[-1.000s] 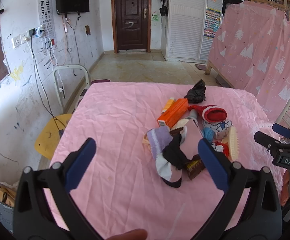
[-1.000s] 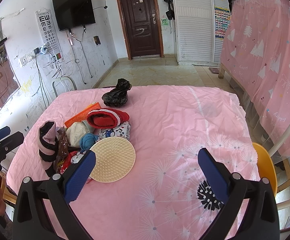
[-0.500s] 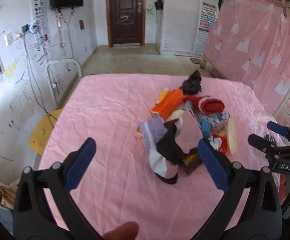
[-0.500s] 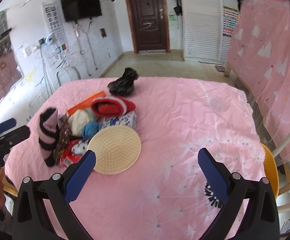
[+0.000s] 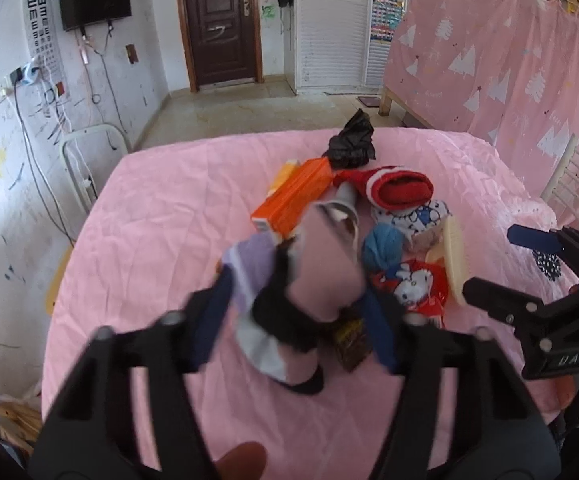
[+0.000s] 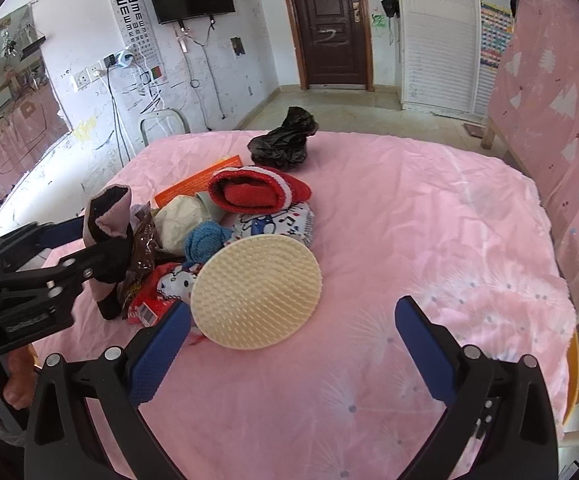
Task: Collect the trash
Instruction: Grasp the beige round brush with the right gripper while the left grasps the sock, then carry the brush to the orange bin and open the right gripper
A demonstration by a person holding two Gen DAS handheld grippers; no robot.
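Observation:
A pile of items lies on the pink bedspread [image 5: 161, 216]: a pink-and-black sock [image 5: 309, 292], a brown snack wrapper [image 5: 349, 344], a red Hello Kitty wrapper [image 5: 413, 292], an orange box [image 5: 293, 200], a red sock [image 5: 397, 188], a blue yarn ball [image 5: 381, 244] and a black plastic bag [image 5: 351, 144]. My left gripper [image 5: 297, 324] has its jaws partly closed around the pink-and-black sock [image 6: 107, 220]; I cannot tell whether they press it. My right gripper [image 6: 289, 344] is open and empty, just before a cream bristled disc [image 6: 255, 292].
A patterned cloth [image 6: 277, 222] and a cream bundle [image 6: 179, 224] lie in the pile. A white chair frame [image 5: 85, 152] stands at the bed's far left. A pink curtain [image 5: 509, 60] hangs on the right. The bed's right side [image 6: 449, 208] is bare spread.
My left gripper moved forward to the pile and its jaws narrowed around the sock. My right gripper moved closer to the cream disc and stayed open.

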